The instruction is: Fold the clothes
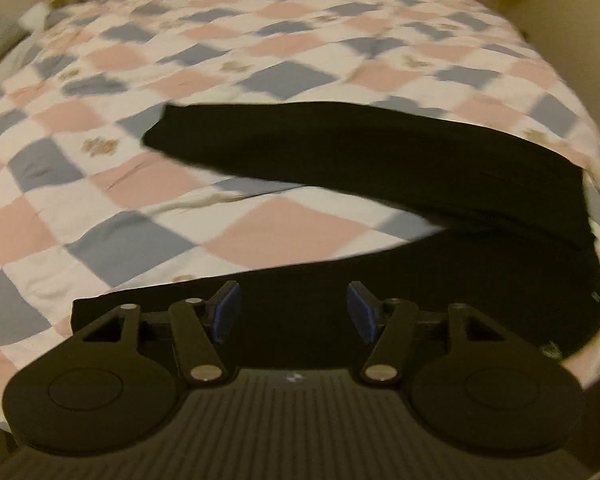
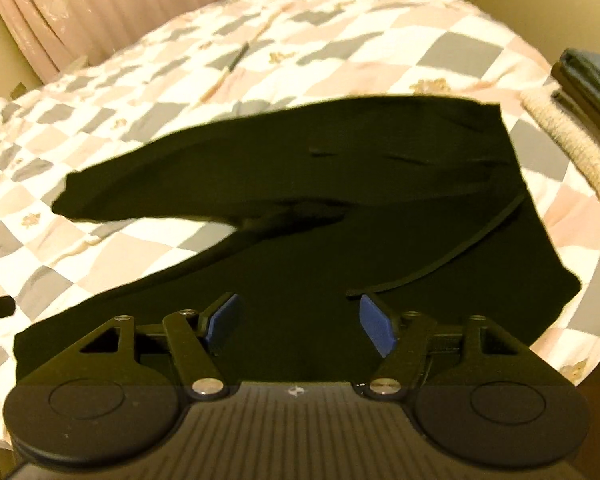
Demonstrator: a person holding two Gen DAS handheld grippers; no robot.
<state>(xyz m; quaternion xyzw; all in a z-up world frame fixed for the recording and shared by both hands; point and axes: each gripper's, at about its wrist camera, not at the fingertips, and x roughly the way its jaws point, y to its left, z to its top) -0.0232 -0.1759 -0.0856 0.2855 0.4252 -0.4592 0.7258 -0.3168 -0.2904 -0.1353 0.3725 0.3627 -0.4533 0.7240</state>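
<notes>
A pair of black trousers [image 1: 380, 160] lies spread on a checkered bedspread [image 1: 140, 80], its two legs fanned apart toward the left. My left gripper [image 1: 294, 310] hovers open above the nearer leg, blue pads apart and holding nothing. In the right wrist view the same black trousers [image 2: 340, 168] fill the middle, with the waist end at the right and a thin black drawstring [image 2: 452, 256] curving across the cloth. My right gripper [image 2: 300, 320] is open over the near part of the trousers, nothing between its blue pads.
The bedspread [image 2: 140, 92] covers the whole bed. Pink curtains [image 2: 100, 4] hang behind the far edge. A stack of folded clothes [image 2: 588, 80] with a cream knitted piece [image 2: 572, 148] sits at the right edge of the bed.
</notes>
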